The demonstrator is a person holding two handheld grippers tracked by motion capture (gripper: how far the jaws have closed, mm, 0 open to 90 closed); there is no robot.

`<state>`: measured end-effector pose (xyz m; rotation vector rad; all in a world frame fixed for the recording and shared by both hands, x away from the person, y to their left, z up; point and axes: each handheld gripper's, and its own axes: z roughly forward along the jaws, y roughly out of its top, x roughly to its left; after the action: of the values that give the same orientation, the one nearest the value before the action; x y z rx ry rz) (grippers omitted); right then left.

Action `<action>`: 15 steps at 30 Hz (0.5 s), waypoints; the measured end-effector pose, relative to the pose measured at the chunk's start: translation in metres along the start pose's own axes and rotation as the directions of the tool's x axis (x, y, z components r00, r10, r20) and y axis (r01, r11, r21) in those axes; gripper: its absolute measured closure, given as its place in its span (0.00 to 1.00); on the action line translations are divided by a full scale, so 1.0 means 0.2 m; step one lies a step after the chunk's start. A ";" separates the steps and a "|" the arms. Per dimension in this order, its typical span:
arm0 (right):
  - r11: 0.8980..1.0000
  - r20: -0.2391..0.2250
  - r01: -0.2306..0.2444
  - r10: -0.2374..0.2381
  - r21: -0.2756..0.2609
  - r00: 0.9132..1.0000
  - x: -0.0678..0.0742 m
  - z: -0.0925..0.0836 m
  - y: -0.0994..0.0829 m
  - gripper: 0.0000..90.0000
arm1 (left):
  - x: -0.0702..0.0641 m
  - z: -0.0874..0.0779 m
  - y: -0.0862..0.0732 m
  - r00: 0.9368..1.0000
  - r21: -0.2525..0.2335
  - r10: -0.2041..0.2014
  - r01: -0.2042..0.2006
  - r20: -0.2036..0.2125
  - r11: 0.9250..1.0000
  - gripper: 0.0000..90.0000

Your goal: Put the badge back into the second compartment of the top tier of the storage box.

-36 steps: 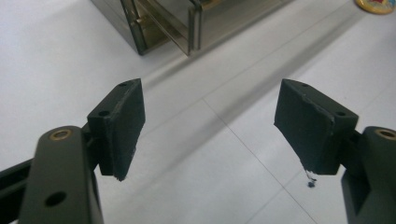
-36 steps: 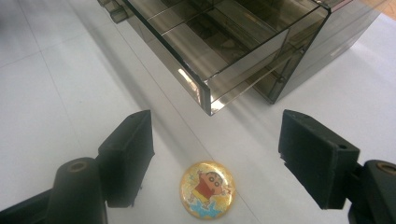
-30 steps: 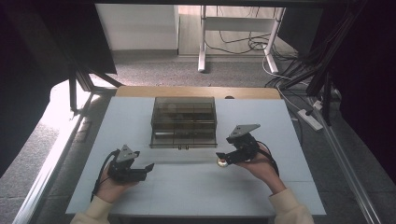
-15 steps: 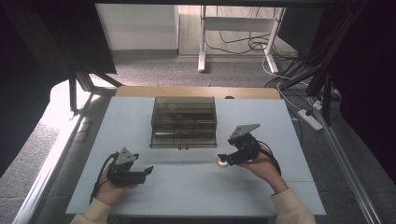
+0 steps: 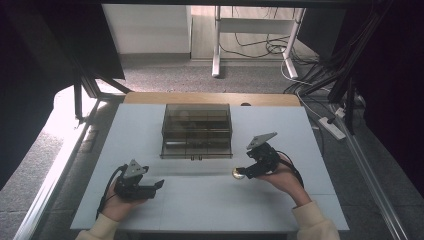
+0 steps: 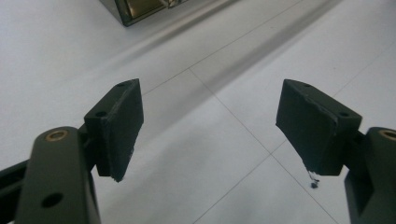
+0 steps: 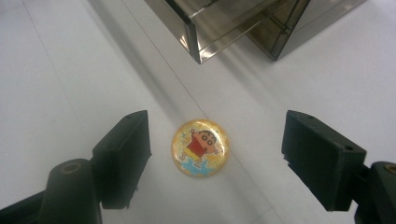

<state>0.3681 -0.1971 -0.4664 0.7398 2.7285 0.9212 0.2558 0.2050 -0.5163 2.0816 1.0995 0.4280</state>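
Since a second ago the left gripper [image 5: 159, 184] has slid a little toward the person, while the right gripper [image 7: 215, 154] stays over the badge [image 7: 200, 147], both with jaws spread and holding nothing. That small round cartoon badge lies flat on the white table [image 5: 310, 150], between the right jaws, just in front of the smoky clear organiser box [image 5: 197, 131]. It looks light, stiff and glossy, likely slippery; pinching across its rim seems best. Cables litter the grey floor beyond.

Badge [image 5: 237, 173] before box [image 5: 197, 131], on table [image 5: 210, 200]
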 end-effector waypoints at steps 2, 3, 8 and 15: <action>1.000 -0.003 0.002 -0.002 0.013 1.000 0.00 0.01 0.00 0.26 | 0.00 0.00 0.00 1.000 0.001 0.001 -0.001 0.001 1.000 0.26; 1.000 -0.002 0.003 -0.003 0.017 1.000 0.00 0.01 0.00 0.26 | 0.00 0.00 0.00 1.000 0.003 0.002 -0.002 0.001 1.000 0.26; 0.999 -0.001 0.002 -0.002 0.036 1.000 -0.01 0.03 -0.01 0.25 | 0.00 0.01 -0.01 1.000 0.008 0.001 -0.001 0.000 1.000 0.26; 0.997 0.003 -0.008 0.008 0.077 1.000 -0.01 0.07 -0.02 0.23 | 0.00 0.02 -0.01 1.000 0.015 0.007 -0.007 0.007 1.000 0.26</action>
<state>0.3728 -0.1931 -0.4803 0.7648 2.7744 0.8207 0.2569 0.2035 -0.5199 2.0993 1.0952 0.4164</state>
